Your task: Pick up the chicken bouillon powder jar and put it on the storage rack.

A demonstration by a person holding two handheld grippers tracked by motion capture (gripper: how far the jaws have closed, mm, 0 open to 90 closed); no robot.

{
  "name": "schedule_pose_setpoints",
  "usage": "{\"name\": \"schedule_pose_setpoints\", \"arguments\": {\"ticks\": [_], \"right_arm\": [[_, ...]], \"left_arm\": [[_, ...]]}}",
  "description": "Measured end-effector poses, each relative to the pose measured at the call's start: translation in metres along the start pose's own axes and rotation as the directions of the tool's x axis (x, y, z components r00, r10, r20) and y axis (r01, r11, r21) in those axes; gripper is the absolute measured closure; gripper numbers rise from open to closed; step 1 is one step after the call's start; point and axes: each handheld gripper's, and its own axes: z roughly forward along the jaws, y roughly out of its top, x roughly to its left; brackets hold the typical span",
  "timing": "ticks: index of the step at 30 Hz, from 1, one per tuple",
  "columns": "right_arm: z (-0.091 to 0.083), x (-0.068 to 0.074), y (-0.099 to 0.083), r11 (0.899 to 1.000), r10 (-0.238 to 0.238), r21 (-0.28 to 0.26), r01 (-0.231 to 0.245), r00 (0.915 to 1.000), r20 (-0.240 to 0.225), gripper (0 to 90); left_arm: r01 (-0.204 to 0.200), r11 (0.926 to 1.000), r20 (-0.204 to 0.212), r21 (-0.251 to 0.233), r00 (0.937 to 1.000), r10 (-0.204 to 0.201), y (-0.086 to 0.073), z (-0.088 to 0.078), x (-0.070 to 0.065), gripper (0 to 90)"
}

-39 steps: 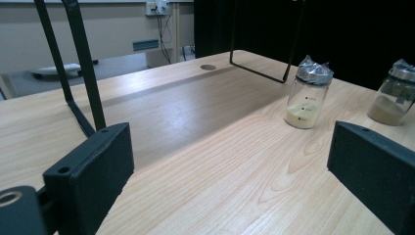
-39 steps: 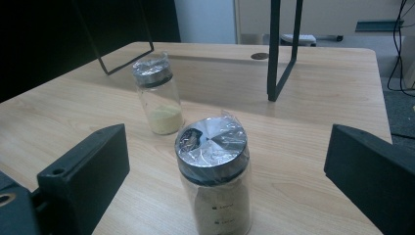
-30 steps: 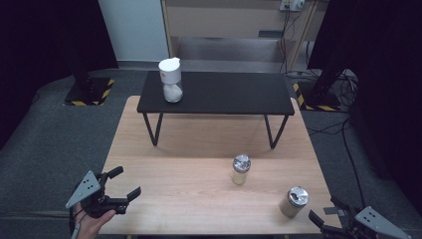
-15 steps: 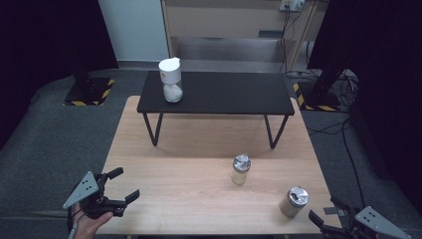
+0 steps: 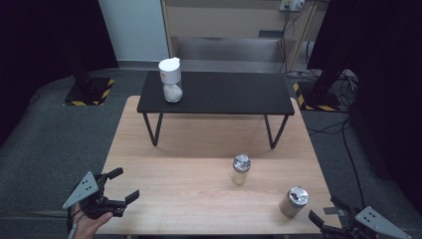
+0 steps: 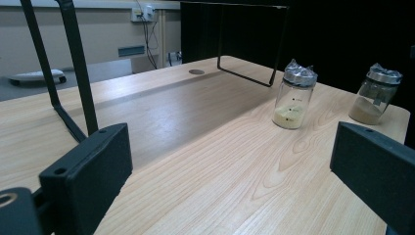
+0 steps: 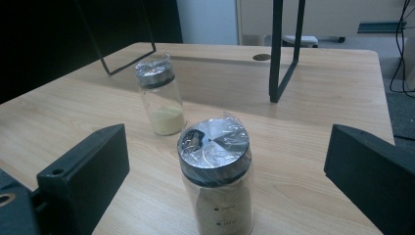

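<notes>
While we read the small dark print on the tan jar (image 7: 216,178), it stays too blurred to make out, and the marks on the yellow jar (image 6: 293,94) are no clearer. Both jars stand upright on the wooden table (image 5: 189,149), long axes vertical, their steel lids wrapped in crinkled film and facing up. We take the tan jar as our landmark: it sits near the table's right front corner, and the yellow jar stands apart from it, toward the black bench (image 5: 219,93). On that bench, far from the tan jar, stands a white-capped jar (image 5: 170,79). Our right gripper (image 5: 326,219) hovers just beside the tan jar, jaws spread wide on either side, touching nothing. Our left gripper (image 5: 122,185) hangs well apart from it at the opposite front corner, jaws wide and empty.
</notes>
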Motion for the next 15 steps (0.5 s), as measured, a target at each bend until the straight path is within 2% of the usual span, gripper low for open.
{"name": "schedule_pose_setpoints", "arguments": {"ticks": [15], "right_arm": [[-0.0026, 0.0002, -0.0026, 1.000, -0.001, -0.028, 0.001, 1.0000, 0.003, 3.0]], "left_arm": [[0.001, 1.0000, 0.000, 0.003, 1.0000, -0.001, 0.0001, 0.0004, -0.0003, 0.9]]}}
